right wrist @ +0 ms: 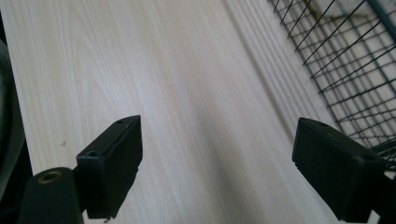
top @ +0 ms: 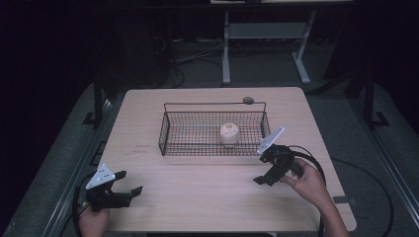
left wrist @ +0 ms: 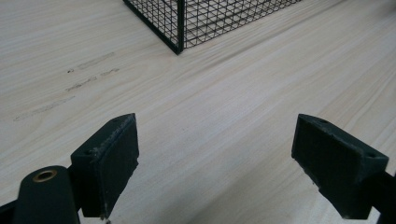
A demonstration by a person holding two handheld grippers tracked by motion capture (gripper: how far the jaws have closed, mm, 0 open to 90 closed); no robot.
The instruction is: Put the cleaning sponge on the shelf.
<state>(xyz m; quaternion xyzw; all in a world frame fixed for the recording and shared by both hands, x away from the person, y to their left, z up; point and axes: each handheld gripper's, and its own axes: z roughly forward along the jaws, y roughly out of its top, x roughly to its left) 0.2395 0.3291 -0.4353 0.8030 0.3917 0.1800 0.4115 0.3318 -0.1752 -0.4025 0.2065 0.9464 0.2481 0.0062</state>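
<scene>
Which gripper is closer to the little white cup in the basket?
The right gripper. It hangs just outside the wire basket, near its right front corner, close to the white cup. The left gripper sits far off at the table's near left edge.

The worktop [top: 197, 197] is a pale wood-grain slab with rounded corners, standing on a grey floor. A black wire basket [top: 168, 133] rests directly on it, a little toward twelve o'clock from the middle, its long side running from nine to three o'clock. Faint dark smudges [top: 141, 148] mark the wood just at nine o'clock of the basket; a small round grey disc [top: 248, 100] sits at the basket's one o'clock, near the far edge.
</scene>
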